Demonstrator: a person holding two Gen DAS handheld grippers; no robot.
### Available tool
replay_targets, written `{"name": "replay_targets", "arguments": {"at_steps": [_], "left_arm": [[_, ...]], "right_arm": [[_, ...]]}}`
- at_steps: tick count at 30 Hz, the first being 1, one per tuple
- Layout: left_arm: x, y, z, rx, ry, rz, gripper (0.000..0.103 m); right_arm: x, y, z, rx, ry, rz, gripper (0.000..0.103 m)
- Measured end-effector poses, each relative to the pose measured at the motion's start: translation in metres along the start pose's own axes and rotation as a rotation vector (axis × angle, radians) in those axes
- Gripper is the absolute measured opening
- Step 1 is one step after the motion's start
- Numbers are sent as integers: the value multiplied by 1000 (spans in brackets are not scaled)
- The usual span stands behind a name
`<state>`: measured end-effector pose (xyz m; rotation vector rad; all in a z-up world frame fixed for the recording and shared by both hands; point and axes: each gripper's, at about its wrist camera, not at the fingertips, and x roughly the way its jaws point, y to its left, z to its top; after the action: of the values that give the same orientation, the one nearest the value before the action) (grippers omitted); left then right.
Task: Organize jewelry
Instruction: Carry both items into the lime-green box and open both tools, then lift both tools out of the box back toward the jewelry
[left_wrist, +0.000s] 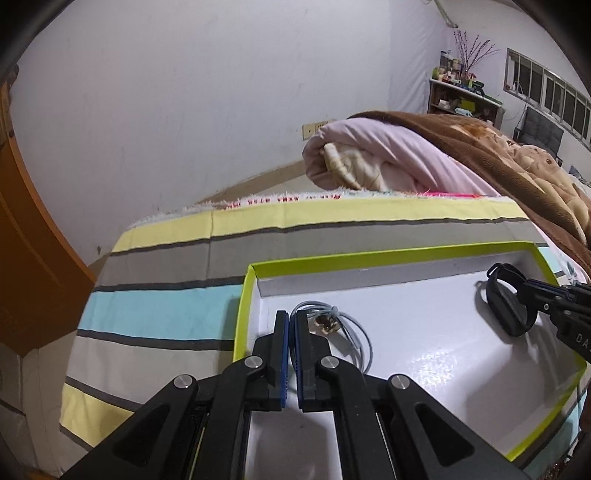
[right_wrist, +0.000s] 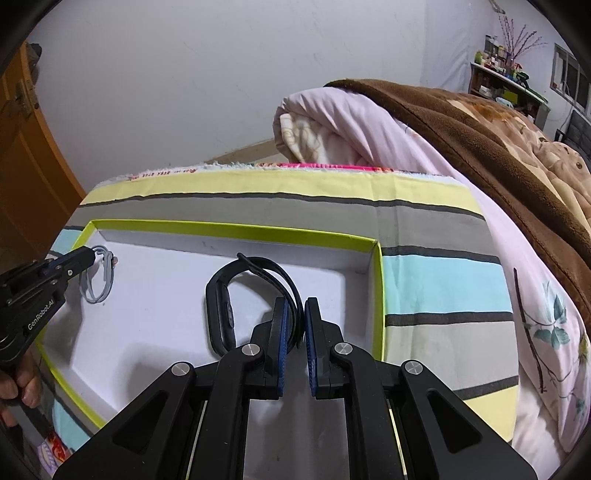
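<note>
The left gripper pinches a limp grey cord necklace at the box's left; the right gripper clamps the black wristband's springy strap, seemingly light, at the box's right.

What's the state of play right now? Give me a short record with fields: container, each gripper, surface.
container: shallow white box with lime-green rim, open, lying on the bed
left gripper: fingers shut on thin grey cord necklace with small pendant, over the box's left end
right gripper: fingers shut on strap of black fitness band, over the box's right half
surface: striped yellow, grey and blue bedsheet
</note>
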<state>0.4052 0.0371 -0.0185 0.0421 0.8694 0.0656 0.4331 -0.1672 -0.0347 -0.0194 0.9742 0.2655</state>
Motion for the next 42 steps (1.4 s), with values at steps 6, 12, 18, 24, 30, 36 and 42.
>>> {"name": "replay_targets", "arguments": {"at_steps": [6,12,18,24,30,36,42], "left_arm": [[3,0,-5,-17,7,-35,3],[-19,5,-6,-41,-36,-79,8],[-56,10,-15,-53,-83,-101,11],[-111,17,-42,-82,-151,-139,11],[-171,16,-92,-77,-232,-137,11],[-220,8,-143,-61,-293,-150,11],[-248,-1,-189,-36,-302,-159,11]], "right_arm": [[-5,-2,0,14,-14,21,22],[-28,0,-8,24,-59,51,34],[-64,1,-24,22,-104,82,34],[-116,10,-60,-4,-179,106,34],[-159,21,-111,-46,-236,105,34],[-192,24,-156,-46,-290,102,34],[-216,28,-197,-46,-329,105,34]]}}
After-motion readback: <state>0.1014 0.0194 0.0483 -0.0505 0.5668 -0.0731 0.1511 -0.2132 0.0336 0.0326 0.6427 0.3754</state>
